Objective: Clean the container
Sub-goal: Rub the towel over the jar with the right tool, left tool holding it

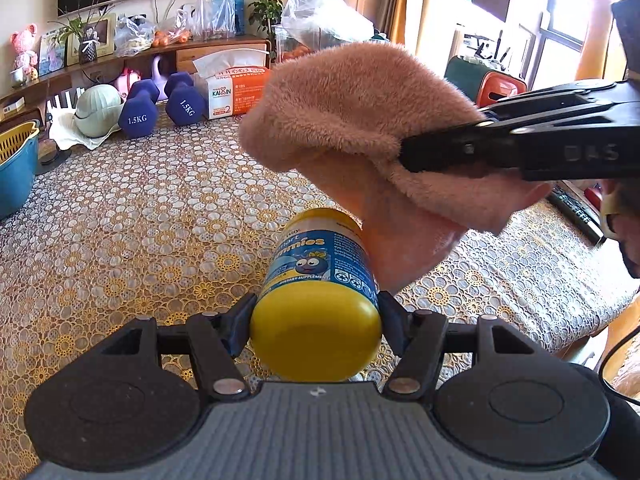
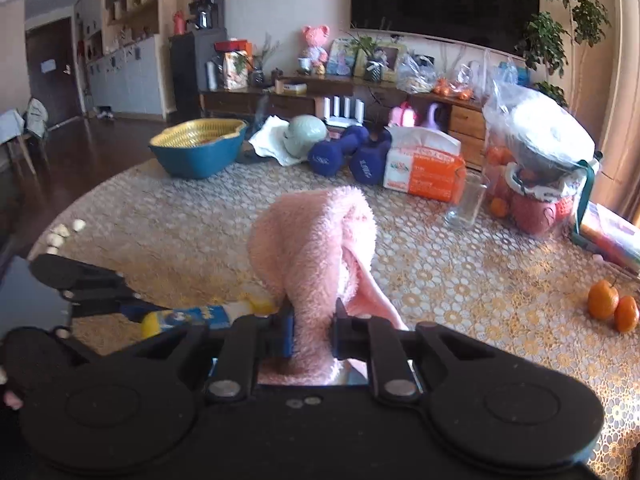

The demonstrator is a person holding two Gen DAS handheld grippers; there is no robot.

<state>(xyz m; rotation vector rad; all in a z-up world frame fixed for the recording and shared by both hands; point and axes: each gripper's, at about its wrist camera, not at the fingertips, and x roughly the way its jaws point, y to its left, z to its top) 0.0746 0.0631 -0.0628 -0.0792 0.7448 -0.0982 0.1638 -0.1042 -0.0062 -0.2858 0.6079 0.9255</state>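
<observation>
Left wrist view: my left gripper (image 1: 316, 314) clamps a yellow plastic gummies bottle with a blue label (image 1: 318, 280), held above the lace-covered table (image 1: 140, 208). My right gripper (image 2: 313, 326) is pinched shut on a fluffy pink cloth (image 2: 312, 240), draped against the bottle's far end. Whether the bottle holds anything, I cannot tell.

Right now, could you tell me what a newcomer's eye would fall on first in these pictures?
The fluffy pink cloth clamped in the right gripper hangs over the yellow gummies bottle, which the left gripper holds above the table. Two blue dumbbells sit at the far edge.
</observation>
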